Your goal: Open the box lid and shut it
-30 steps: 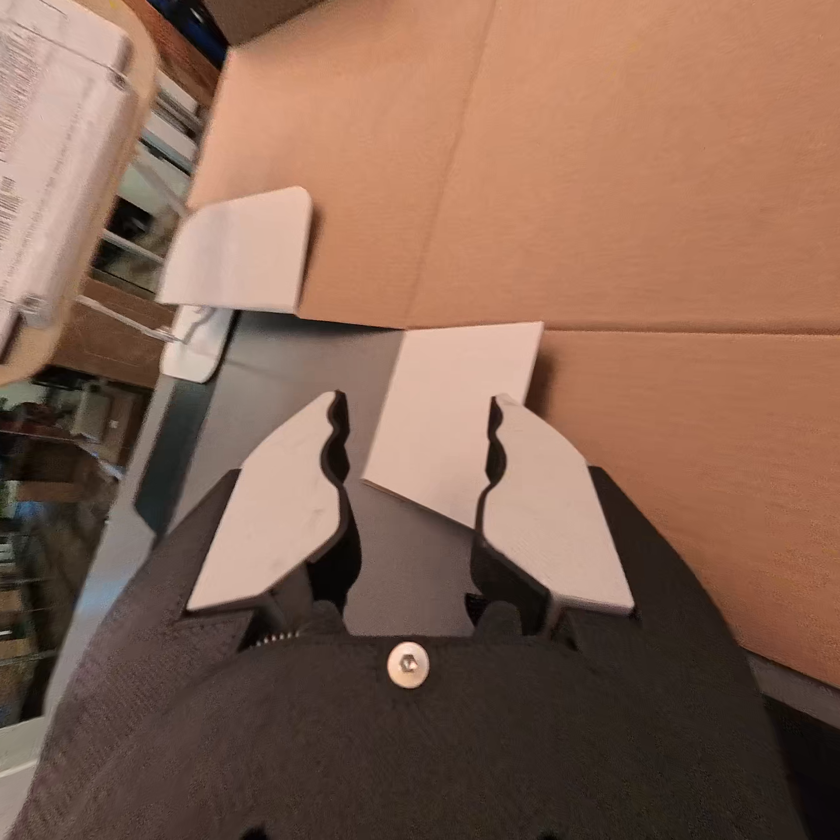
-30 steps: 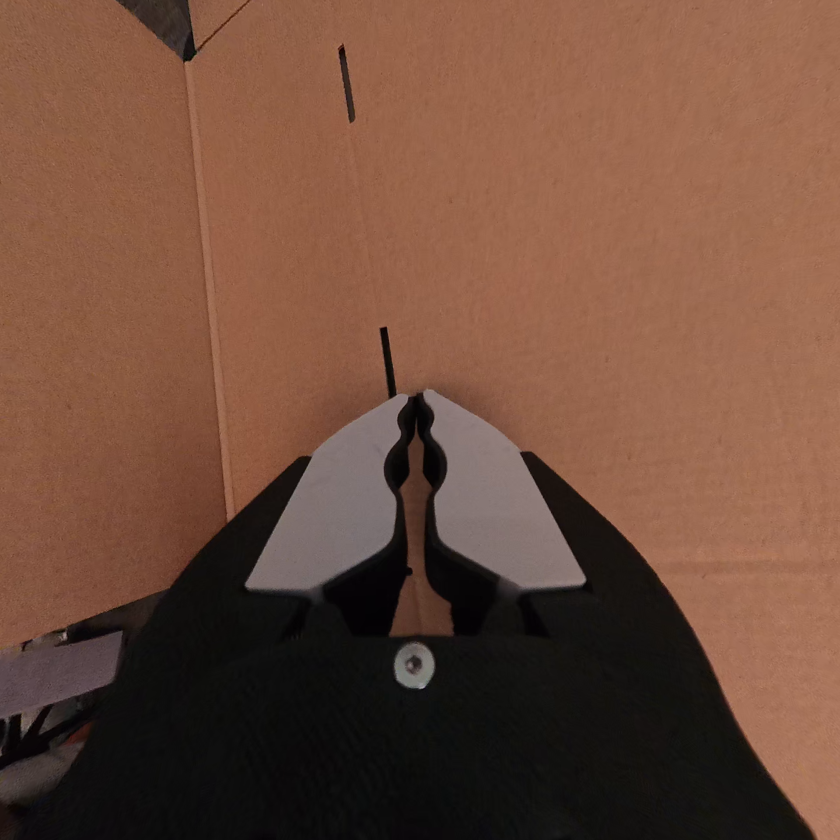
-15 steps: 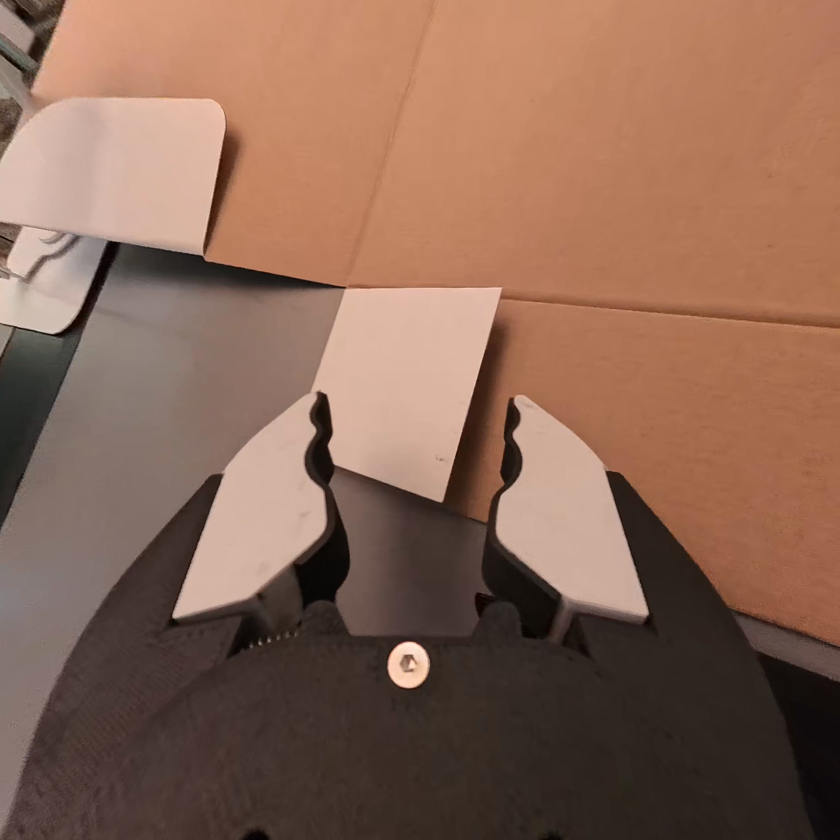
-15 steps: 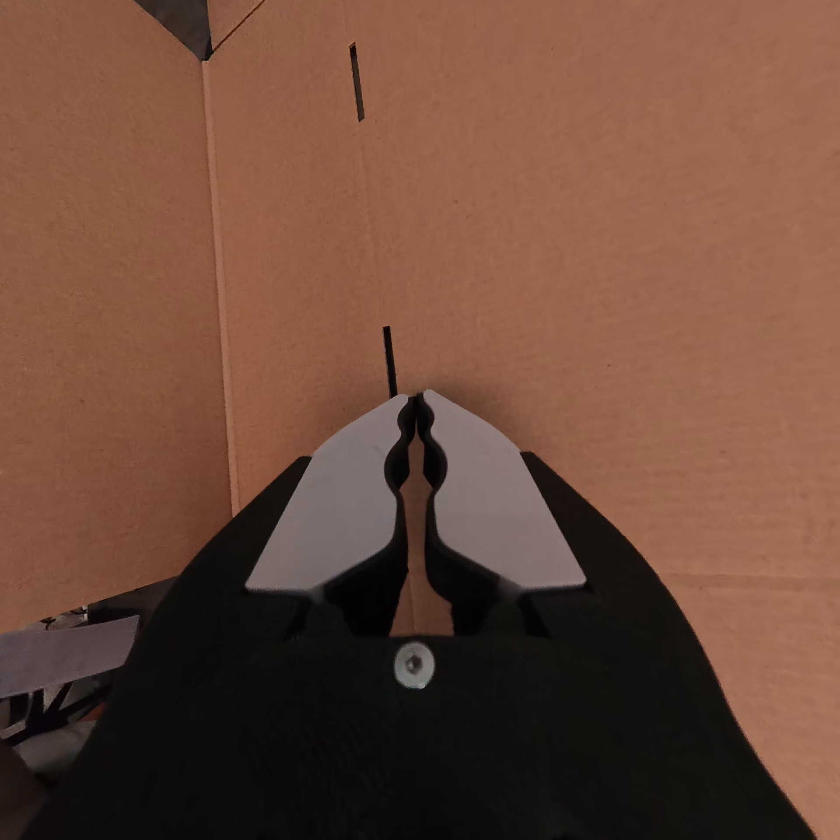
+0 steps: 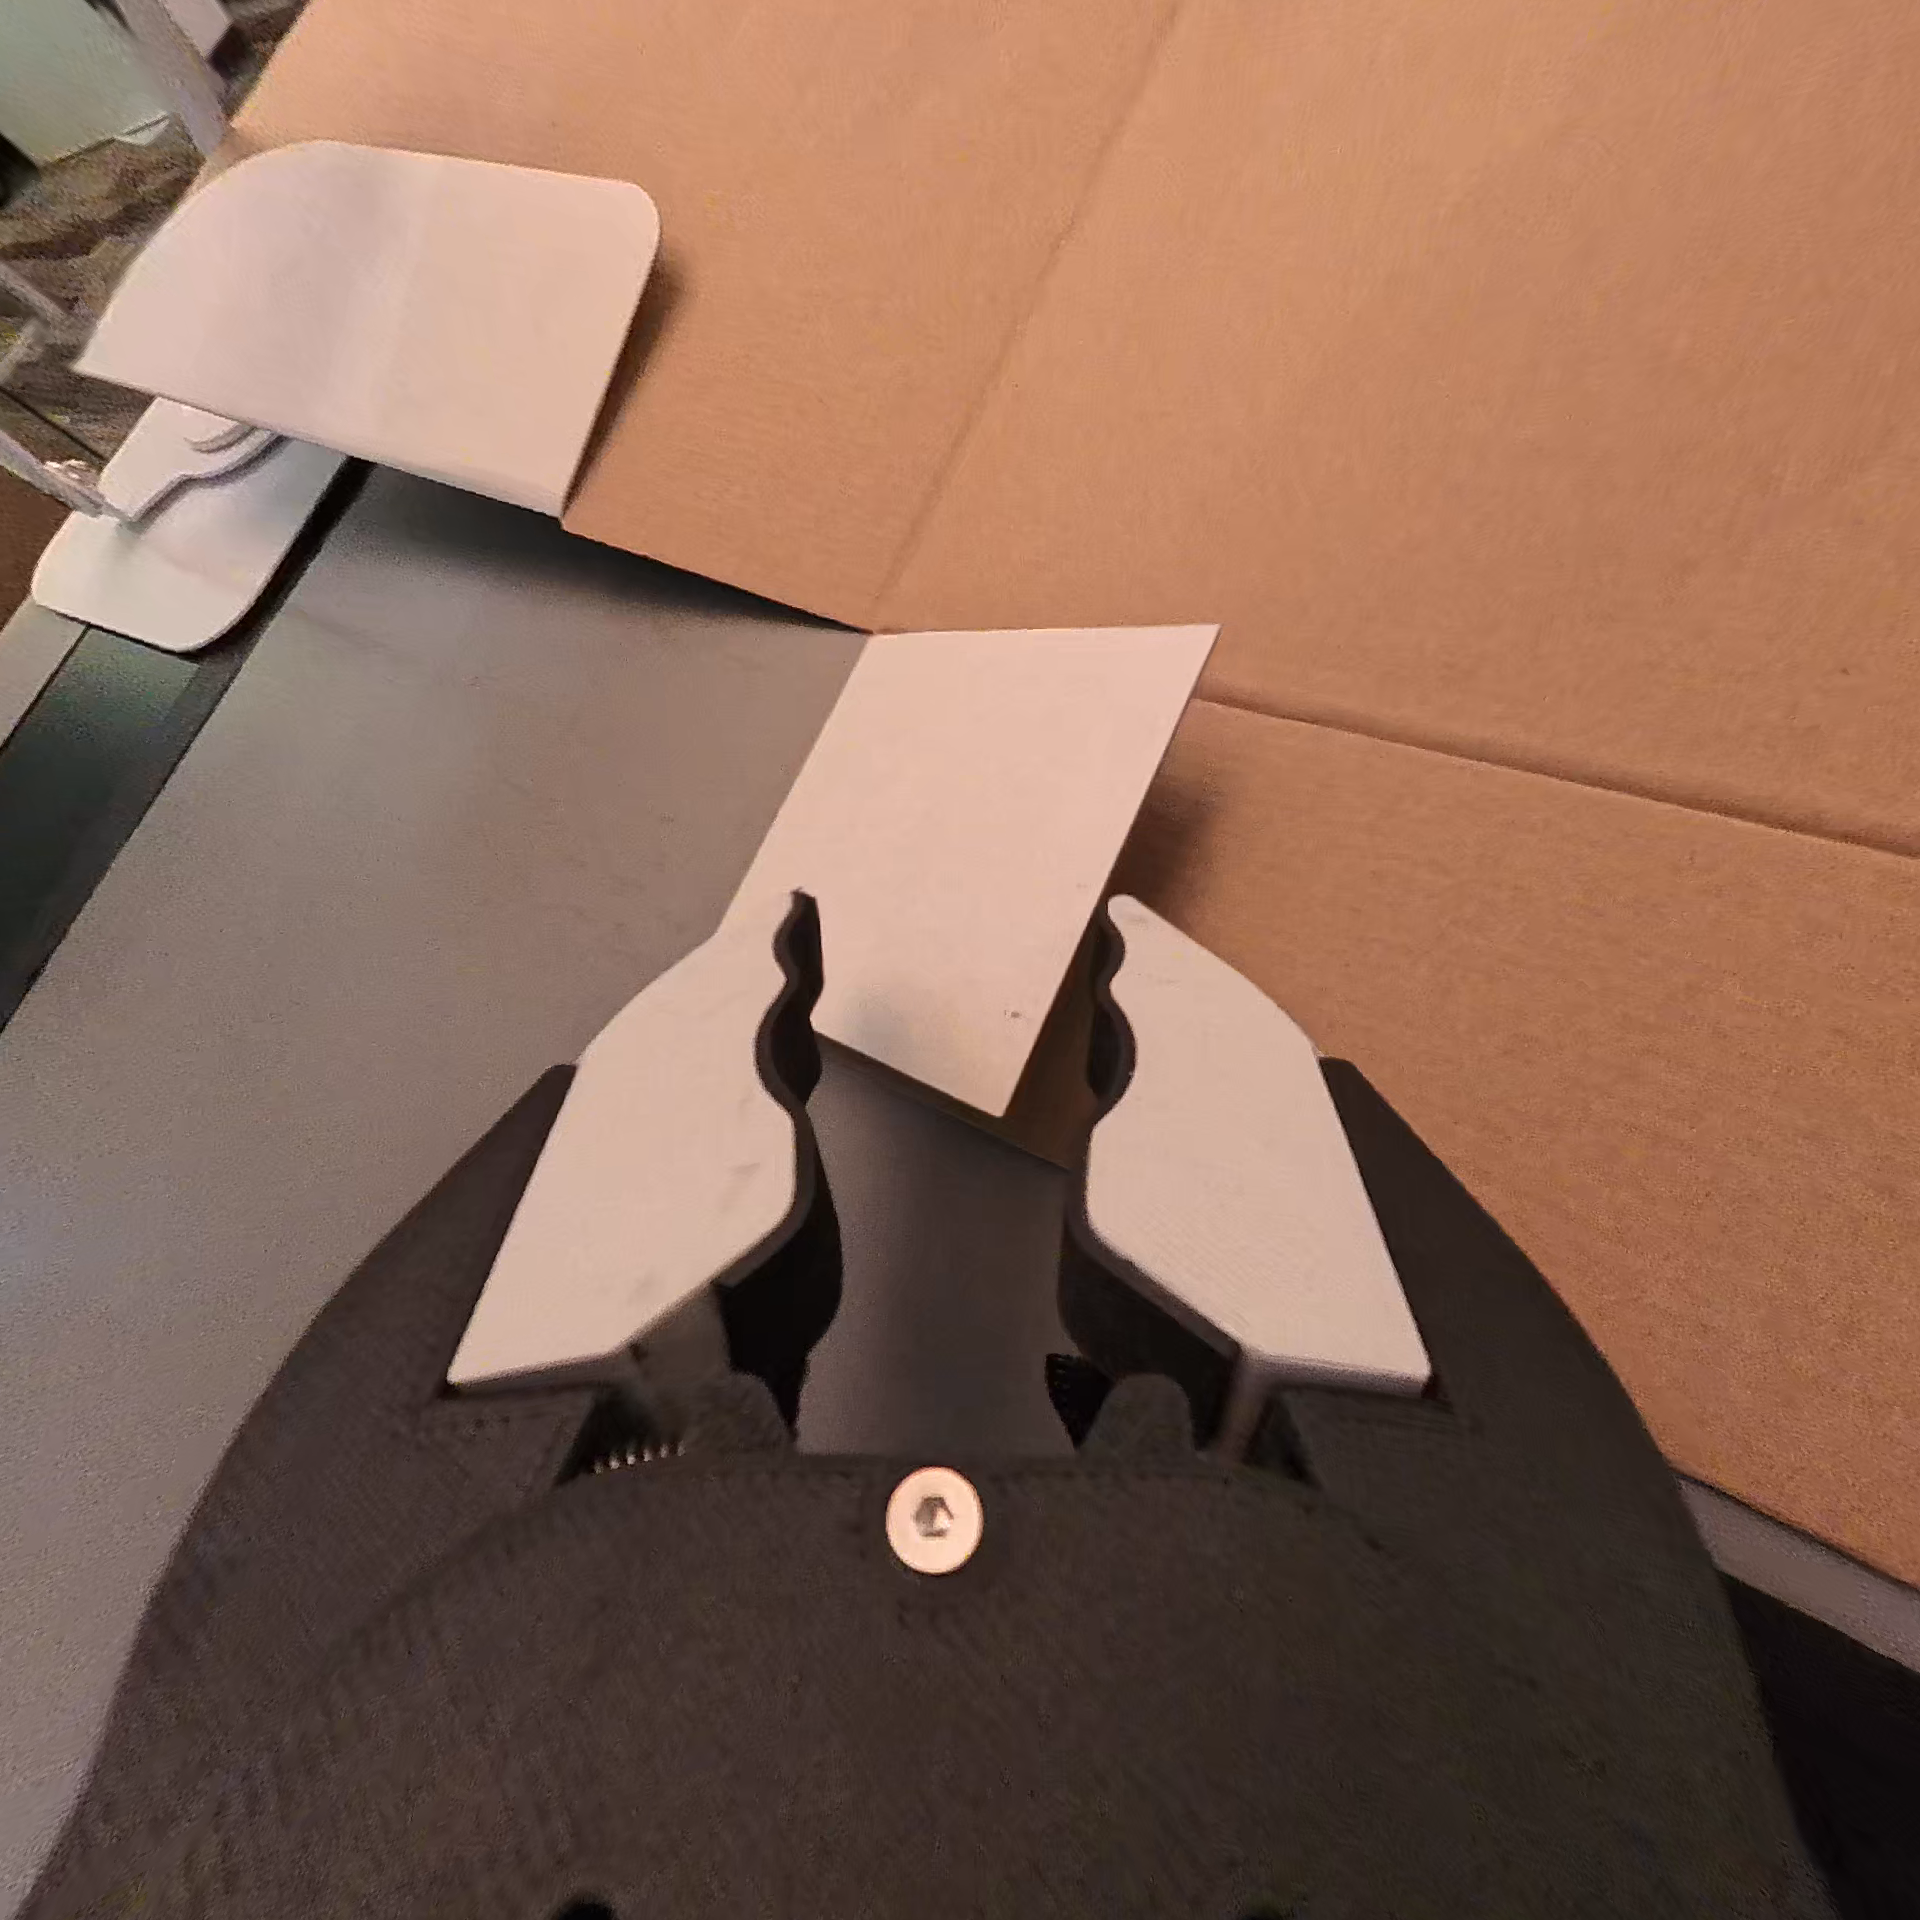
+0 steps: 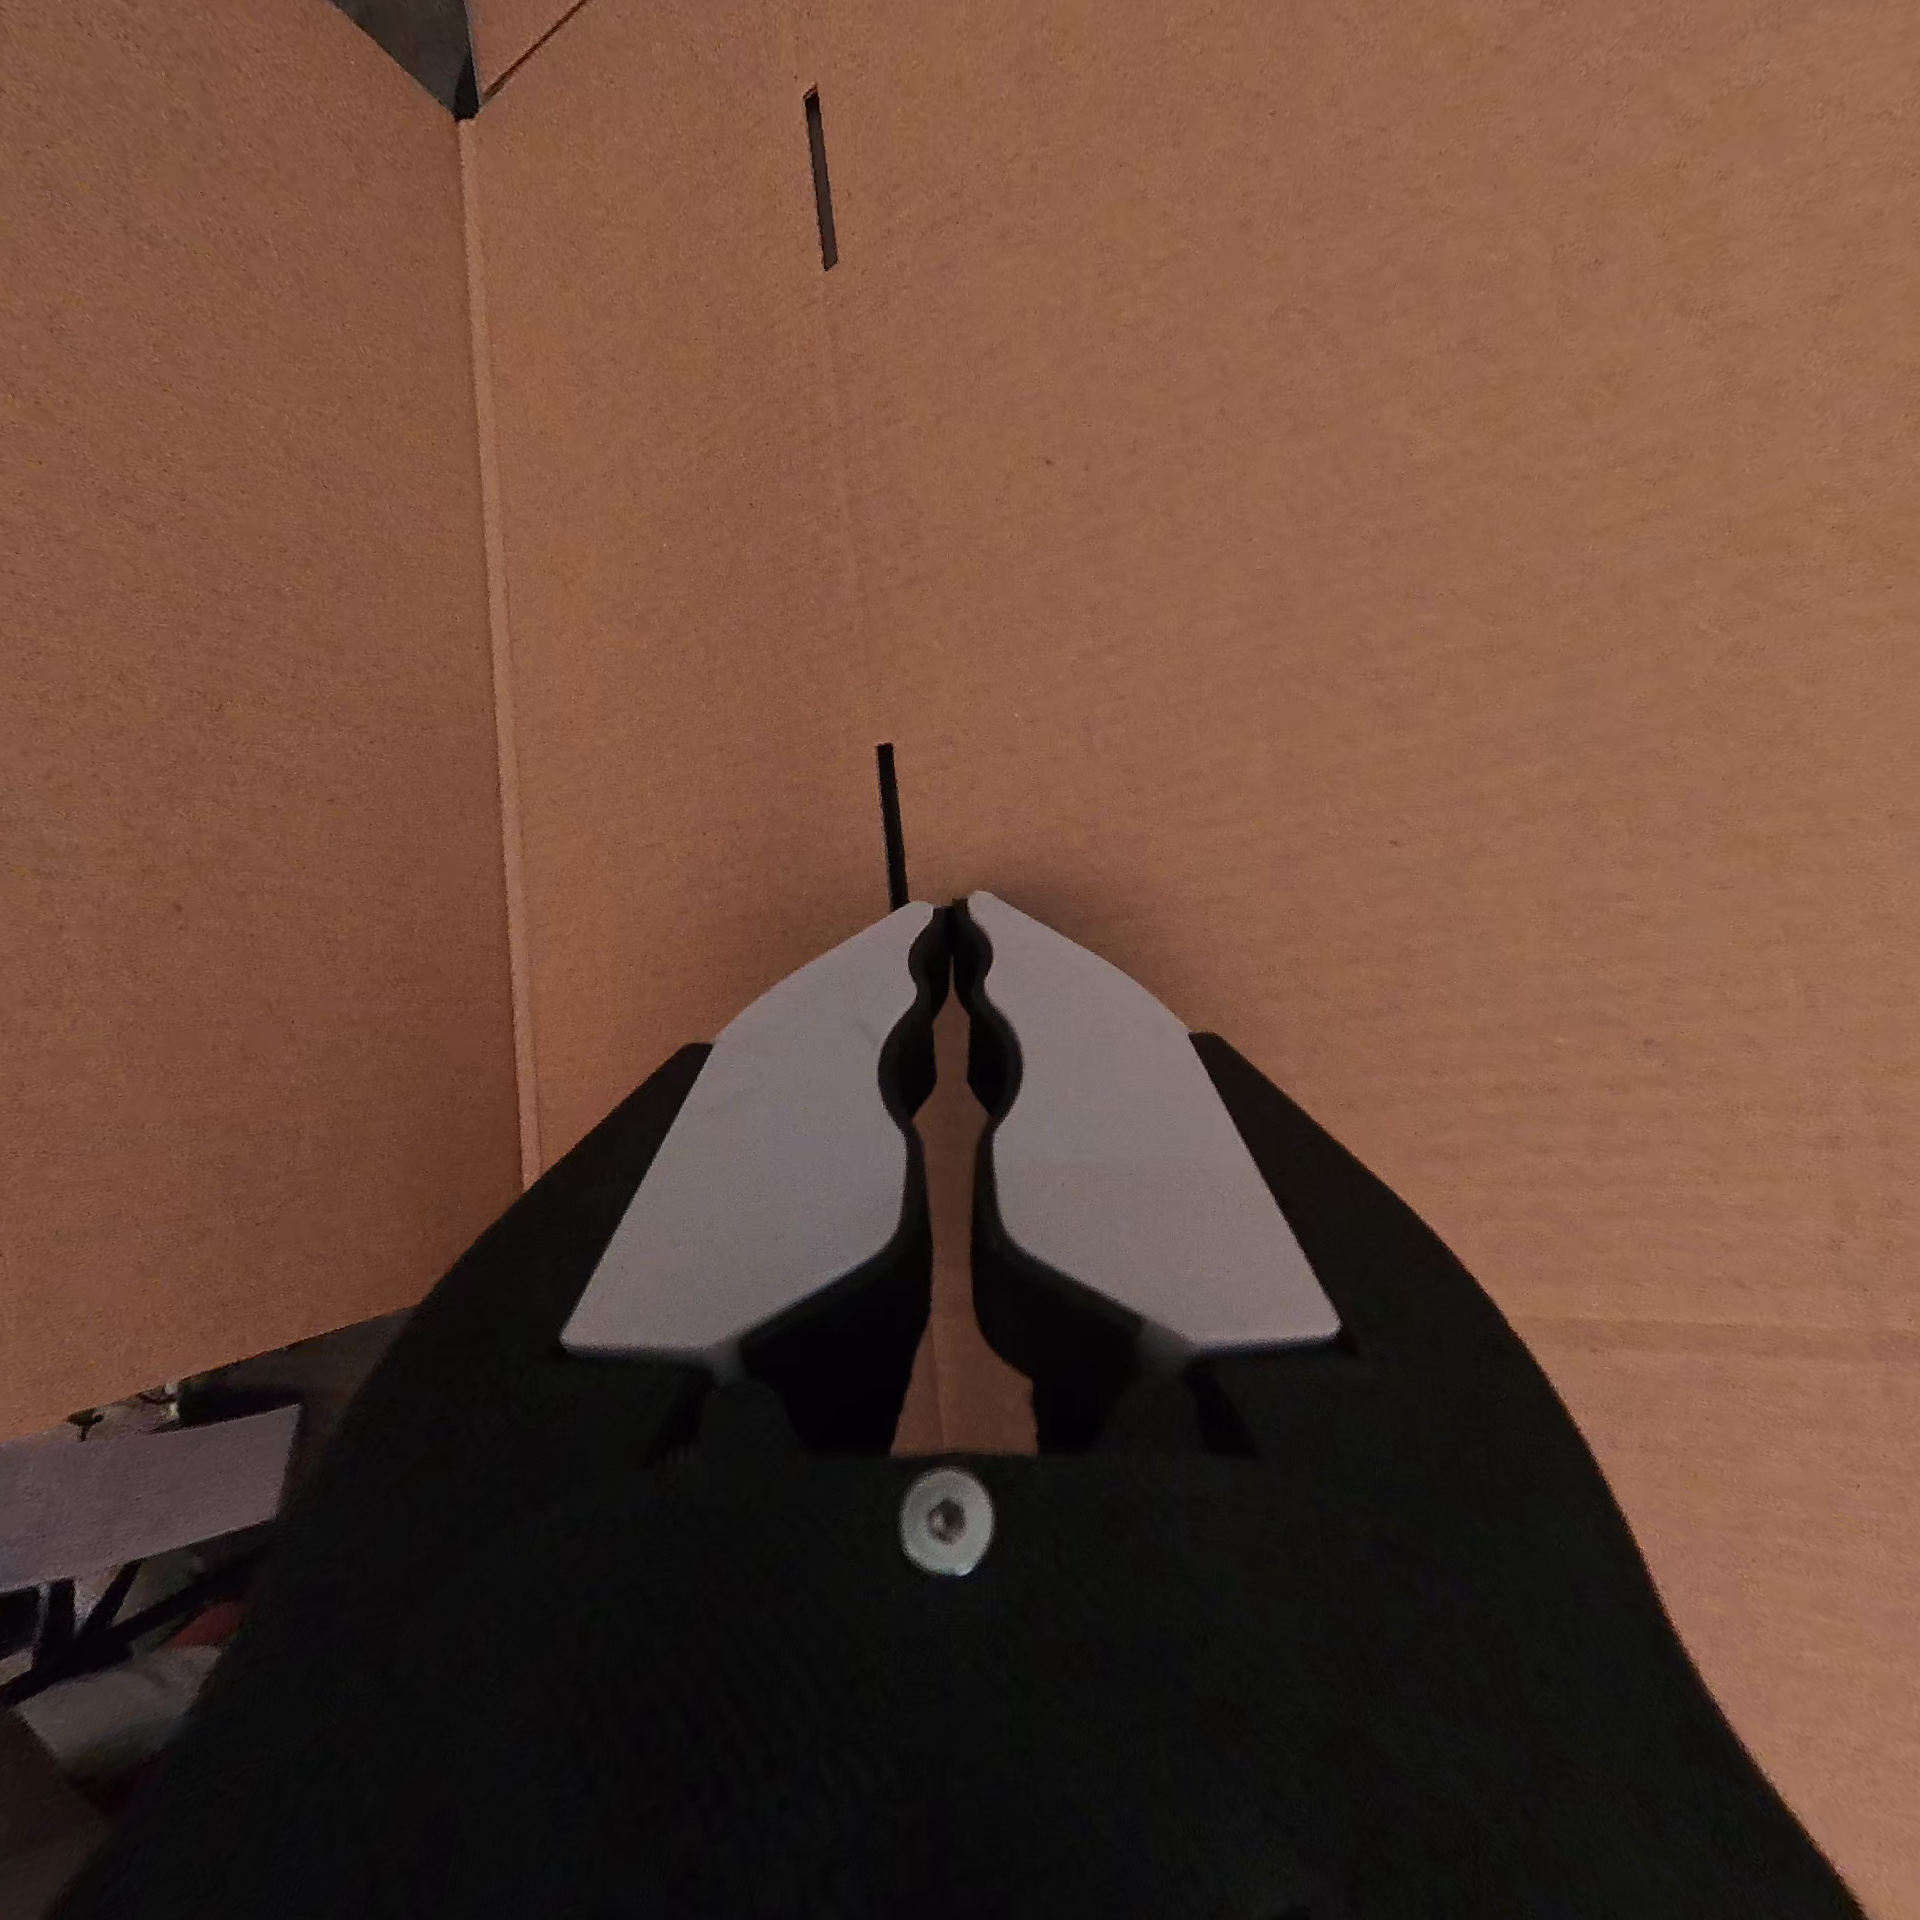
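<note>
Left gripper [image 5: 951, 914]: jaws apart, nothing held, straddling the near end of a white side flap [image 5: 987, 862] that juts from the brown cardboard box lid [image 5: 1455, 416] over a grey table [image 5: 364, 831]. A second, rounded white flap [image 5: 384, 312] sits farther off. Right gripper [image 6: 953, 906]: jaws all but closed, empty, tips close to the cardboard panel [image 6: 1351, 623] by a narrow slot [image 6: 891, 826]; contact unclear. Judgement: thin corrugated board, light, stiff across the panel, bends at creases, tears if pinched hard. Best hold is a free flap edge.
</note>
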Demonstrator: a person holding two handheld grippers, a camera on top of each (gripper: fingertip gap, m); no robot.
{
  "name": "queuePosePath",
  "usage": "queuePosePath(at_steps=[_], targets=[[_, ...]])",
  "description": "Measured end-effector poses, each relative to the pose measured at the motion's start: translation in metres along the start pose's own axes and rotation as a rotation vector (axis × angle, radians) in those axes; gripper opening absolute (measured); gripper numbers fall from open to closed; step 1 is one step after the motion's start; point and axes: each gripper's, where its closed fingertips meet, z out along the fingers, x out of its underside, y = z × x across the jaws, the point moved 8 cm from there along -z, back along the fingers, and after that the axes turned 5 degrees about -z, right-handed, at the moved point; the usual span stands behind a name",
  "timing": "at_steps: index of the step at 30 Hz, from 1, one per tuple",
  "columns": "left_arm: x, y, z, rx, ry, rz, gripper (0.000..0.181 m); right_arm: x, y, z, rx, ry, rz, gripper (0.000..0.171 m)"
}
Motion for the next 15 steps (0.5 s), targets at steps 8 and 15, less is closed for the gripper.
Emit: queuePosePath(at_steps=[8, 15], targets=[[-0.030, 0.033, -0.003, -0.056, -0.167, -0.175, 0.034, -0.002, 0.000, 0.000, 0.022, 0.003, -0.028, 0.001], [-0.030, 0.039, -0.002, -0.031, -0.159, -0.224, 0.035, -0.001, -0.001, 0.000, 0.012, -0.007, -0.024, 0.001]])
